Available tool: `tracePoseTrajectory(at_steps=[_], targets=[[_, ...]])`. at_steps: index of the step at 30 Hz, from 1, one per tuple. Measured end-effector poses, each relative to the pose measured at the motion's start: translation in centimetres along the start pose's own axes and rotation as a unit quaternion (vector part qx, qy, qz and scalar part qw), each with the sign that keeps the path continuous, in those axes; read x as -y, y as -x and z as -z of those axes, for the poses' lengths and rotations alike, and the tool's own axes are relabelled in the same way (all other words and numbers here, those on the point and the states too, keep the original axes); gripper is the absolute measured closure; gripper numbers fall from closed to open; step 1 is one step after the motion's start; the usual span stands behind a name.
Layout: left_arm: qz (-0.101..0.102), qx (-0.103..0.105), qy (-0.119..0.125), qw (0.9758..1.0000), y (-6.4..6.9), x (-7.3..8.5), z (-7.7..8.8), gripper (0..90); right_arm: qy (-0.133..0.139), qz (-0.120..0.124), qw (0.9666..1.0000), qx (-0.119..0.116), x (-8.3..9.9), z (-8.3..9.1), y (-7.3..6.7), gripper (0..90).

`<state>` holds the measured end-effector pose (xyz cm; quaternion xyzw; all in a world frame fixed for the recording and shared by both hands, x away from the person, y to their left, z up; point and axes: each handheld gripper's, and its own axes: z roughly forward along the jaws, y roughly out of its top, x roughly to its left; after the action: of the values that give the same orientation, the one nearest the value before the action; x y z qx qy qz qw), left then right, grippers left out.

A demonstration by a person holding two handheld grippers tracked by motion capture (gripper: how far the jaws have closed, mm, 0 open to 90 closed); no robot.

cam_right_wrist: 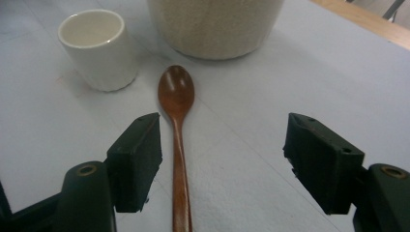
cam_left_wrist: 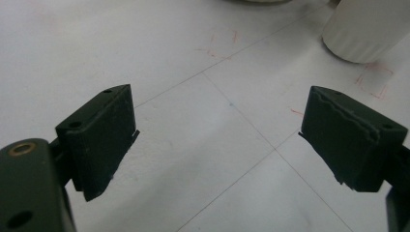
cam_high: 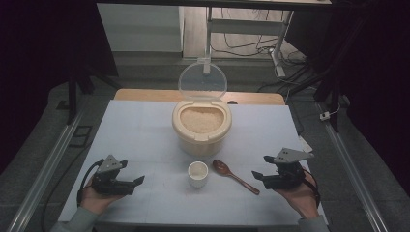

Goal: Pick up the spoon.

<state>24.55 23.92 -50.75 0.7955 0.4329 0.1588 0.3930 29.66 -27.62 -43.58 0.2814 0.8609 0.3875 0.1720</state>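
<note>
While the spoon (cam_right_wrist: 177, 125) lies on the surface beside the cup (cam_right_wrist: 99, 48), the right claw (cam_right_wrist: 222, 159) straddles its handle, wide open and empty; next, close on it.

A wooden spoon (cam_right_wrist: 177, 121) lies between the spread fingers (cam_right_wrist: 138, 157), beside a white cup (cam_right_wrist: 99, 48).

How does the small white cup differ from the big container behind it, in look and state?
The cup is white, small and straight-sided, with no lid; the container is beige, far larger, with a clear hinged lid standing open behind it. The cup looks empty in the right gripper view, while the container is filled nearly to the rim with pale grains, likely rice. Both stand upright on the white table cover, open at the top, near the wooden spoon.
</note>
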Motion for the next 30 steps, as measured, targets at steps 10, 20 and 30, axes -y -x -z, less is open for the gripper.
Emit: tracePoseTrajectory(at_steps=[10,20,30], targets=[[-0.005,0.002,-0.007,1.0,0.1,0.0,-0.3,12.0,-0.047,0.001,0.9986,-0.024,-3.6,-1.1,-1.0,32.1],[-0.007,0.003,-0.013,0.9999,0.2,0.1,-0.5,12.0,-0.107,0.004,0.9928,-0.053,-4.5,-3.4,-2.1,33.1],[-0.012,0.003,-0.019,0.9997,0.3,0.2,-0.8,12.0,-0.181,0.004,0.9821,-0.053,-2.9,-4.9,-2.3,35.2]])
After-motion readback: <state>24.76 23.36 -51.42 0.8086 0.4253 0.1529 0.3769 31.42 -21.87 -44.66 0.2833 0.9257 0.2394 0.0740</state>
